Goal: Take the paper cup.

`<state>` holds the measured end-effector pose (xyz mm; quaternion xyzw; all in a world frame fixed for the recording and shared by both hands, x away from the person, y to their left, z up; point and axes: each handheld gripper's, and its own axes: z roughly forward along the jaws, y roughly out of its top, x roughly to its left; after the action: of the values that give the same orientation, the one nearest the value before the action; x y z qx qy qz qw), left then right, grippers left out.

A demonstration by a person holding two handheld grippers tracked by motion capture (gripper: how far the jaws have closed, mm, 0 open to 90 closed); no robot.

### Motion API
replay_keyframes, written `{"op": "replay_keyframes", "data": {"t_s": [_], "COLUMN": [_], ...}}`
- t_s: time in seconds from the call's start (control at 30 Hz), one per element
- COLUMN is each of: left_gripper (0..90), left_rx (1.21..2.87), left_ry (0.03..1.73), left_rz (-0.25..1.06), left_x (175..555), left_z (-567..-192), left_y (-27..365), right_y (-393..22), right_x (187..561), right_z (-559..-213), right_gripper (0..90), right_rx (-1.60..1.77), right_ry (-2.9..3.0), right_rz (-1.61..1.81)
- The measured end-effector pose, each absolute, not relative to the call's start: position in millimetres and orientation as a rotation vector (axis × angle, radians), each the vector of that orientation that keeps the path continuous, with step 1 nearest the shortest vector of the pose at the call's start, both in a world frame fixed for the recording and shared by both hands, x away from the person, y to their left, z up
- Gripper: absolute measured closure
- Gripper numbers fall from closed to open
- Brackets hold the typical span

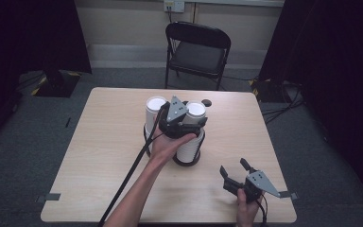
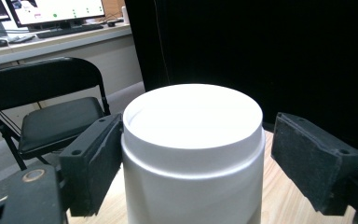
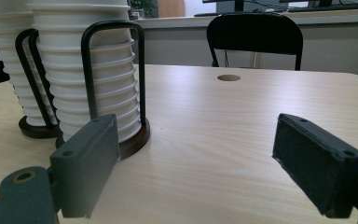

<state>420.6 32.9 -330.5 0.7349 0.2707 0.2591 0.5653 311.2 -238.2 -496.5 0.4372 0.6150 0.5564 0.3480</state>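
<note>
Two tall stacks of white paper cups stand in black wire holders at the table's middle: the left stack (image 1: 156, 106) and the right stack (image 1: 189, 149). My left gripper (image 1: 193, 119) is at the top of the right stack. In the left gripper view the top cup (image 2: 193, 177) sits between the jaws of the left gripper (image 2: 196, 140). One pad (image 2: 93, 168) lies against its rim and the other stands just clear, so the gripper is open. My right gripper (image 1: 234, 166) rests near the front right of the table, open with nothing between its jaws (image 3: 196, 154).
The wooden table (image 1: 99, 156) has a small round hole (image 1: 207, 102) behind the stacks. A black folding chair (image 1: 196, 52) stands beyond the far edge. In the right gripper view the nearer stack (image 3: 100, 70) rises from its dark round base (image 3: 135, 142).
</note>
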Motion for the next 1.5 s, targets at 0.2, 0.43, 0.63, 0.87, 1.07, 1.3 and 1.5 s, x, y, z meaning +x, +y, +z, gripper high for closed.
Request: {"op": "replay_keyframes", "data": {"t_s": [0.2, 0.43, 0.63, 0.87, 1.07, 1.3, 1.5], "left_gripper": [23.7, 24.1, 24.4, 24.8, 25.0, 25.1, 25.1], "left_rx": [1.733, 1.725, 1.713, 1.703, 1.694, 1.664, 1.665], "left_ry": [0.643, 0.648, 0.652, 0.66, 0.657, 0.647, 0.64], "left_rz": [0.605, 0.59, 0.583, 0.571, 0.571, 0.572, 0.573], "left_x": [422, 422, 422, 422, 422, 420, 420], "left_z": [-330, -329, -329, -328, -327, -321, -320], "left_y": [36, 37, 38, 38, 38, 42, 42], "right_y": [-238, -238, -238, -239, -239, -238, -238], "right_x": [311, 311, 311, 311, 311, 311, 312], "right_z": [-497, -497, -497, -497, -497, -497, -497], "right_gripper": [14.1, 14.1, 14.1, 14.1, 14.1, 14.1, 14.1], "right_rx": [1.133, 1.135, 1.135, 1.135, 1.135, 1.136, 1.134], "right_ry": [1.595, 1.594, 1.593, 1.593, 1.594, 1.595, 1.595], "right_rz": [1.446, 1.445, 1.447, 1.448, 1.448, 1.447, 1.446]}}
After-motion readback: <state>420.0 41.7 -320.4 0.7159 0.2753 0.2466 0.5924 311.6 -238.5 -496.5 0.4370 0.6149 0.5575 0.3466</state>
